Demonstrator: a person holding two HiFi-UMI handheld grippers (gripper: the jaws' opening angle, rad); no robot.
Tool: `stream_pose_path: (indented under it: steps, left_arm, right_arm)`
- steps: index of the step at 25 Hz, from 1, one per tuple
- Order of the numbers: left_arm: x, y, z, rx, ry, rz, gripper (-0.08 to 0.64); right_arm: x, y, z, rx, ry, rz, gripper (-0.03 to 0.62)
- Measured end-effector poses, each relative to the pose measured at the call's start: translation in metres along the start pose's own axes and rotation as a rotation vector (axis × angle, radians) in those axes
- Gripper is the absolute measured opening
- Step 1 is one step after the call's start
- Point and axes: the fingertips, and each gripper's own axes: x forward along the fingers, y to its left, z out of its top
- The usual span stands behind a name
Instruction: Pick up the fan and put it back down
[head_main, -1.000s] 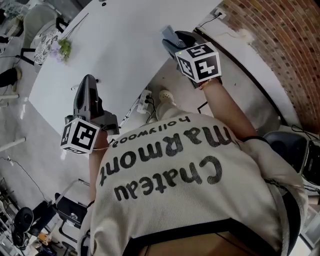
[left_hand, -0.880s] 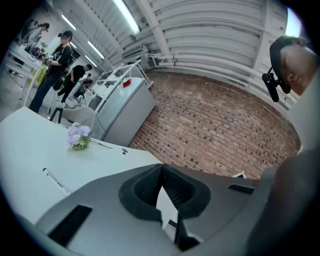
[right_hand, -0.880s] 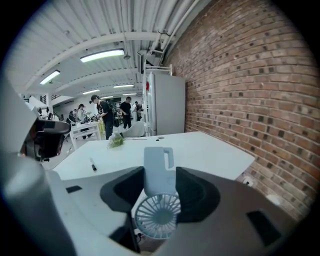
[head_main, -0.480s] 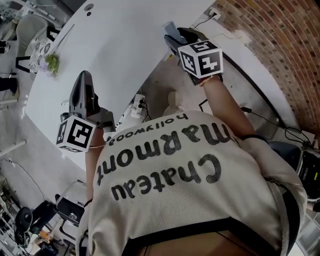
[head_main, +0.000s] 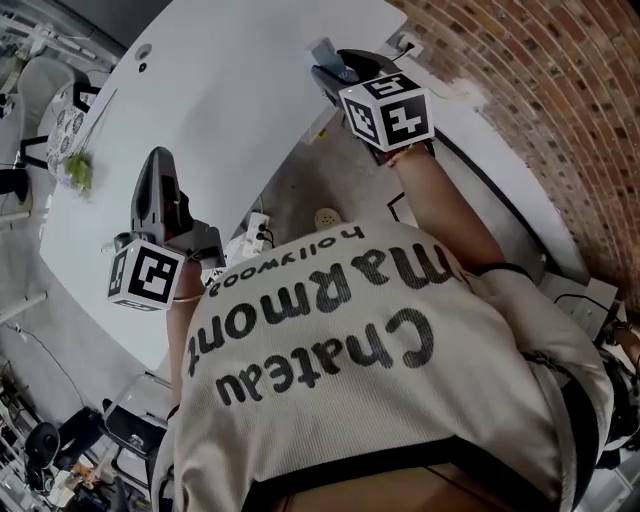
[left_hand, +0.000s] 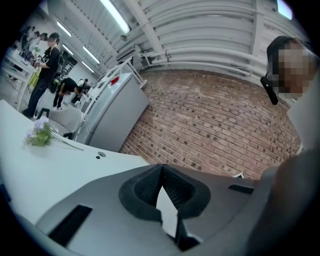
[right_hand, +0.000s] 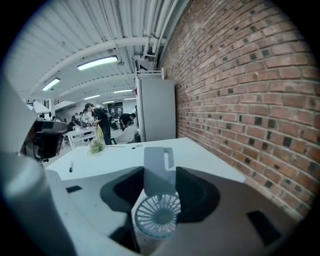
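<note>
We look steeply down over a person's shoulders at a white tabletop (head_main: 230, 110) beside a brick wall (head_main: 540, 90). The right claw (head_main: 330, 68) is clamped on a small pale-blue handheld fan (right_hand: 158, 214). Its round grille faces the claw's camera and its flat body juts forward between the pads. The fan is off the surface, held at the tabletop's near edge. The left claw (left_hand: 161, 172) is held out level over the tabletop with its tips pressed together and nothing between them. A sprig of flowers (left_hand: 40, 134) lies well away on the far side.

We judge the pick-up to be done and the fan to be mid-carry, with the put-down still to come. The next move calls for lowering the fan onto bare tabletop until it rests steadily, then parting the right claw without tipping it.

Compared with a second ago, both claws have swept sideways together. The flowers have slid lower and further left in the head view, and the brick wall fills more of the upper right. The grip on the fan looks unchanged.
</note>
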Motion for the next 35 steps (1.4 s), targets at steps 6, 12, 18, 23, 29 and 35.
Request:
stream_pose_path:
  steps: [6, 12, 18, 23, 29, 35]
  left_arm:
    - [0.033, -0.026, -0.022, 0.012, -0.002, 0.026, 0.0]
    - [0.044, -0.029, -0.027, -0.003, 0.01, 0.036, 0.0]
    - [0.063, -0.022, -0.033, 0.046, 0.04, 0.033, 0.0]
    - [0.088, -0.01, -0.037, 0.006, 0.049, 0.007, 0.0]
    - [0.128, 0.016, -0.03, -0.027, 0.053, 0.001, 0.0]
    - [0.156, 0.059, -0.022, -0.061, 0.072, 0.05, 0.0]
  right_arm:
    - [0.006, -0.039, -0.002, -0.027, 0.012, 0.029, 0.202]
    - [0.011, -0.05, -0.005, -0.02, 0.024, 0.047, 0.202]
    - [0.02, -0.059, -0.016, -0.011, 0.049, 0.03, 0.202]
    - [0.035, -0.066, -0.015, -0.02, 0.069, 0.013, 0.202]
    - [0.078, -0.09, -0.001, -0.034, 0.105, -0.008, 0.202]
    - [0.136, -0.104, 0.01, -0.028, 0.151, 0.0, 0.202]
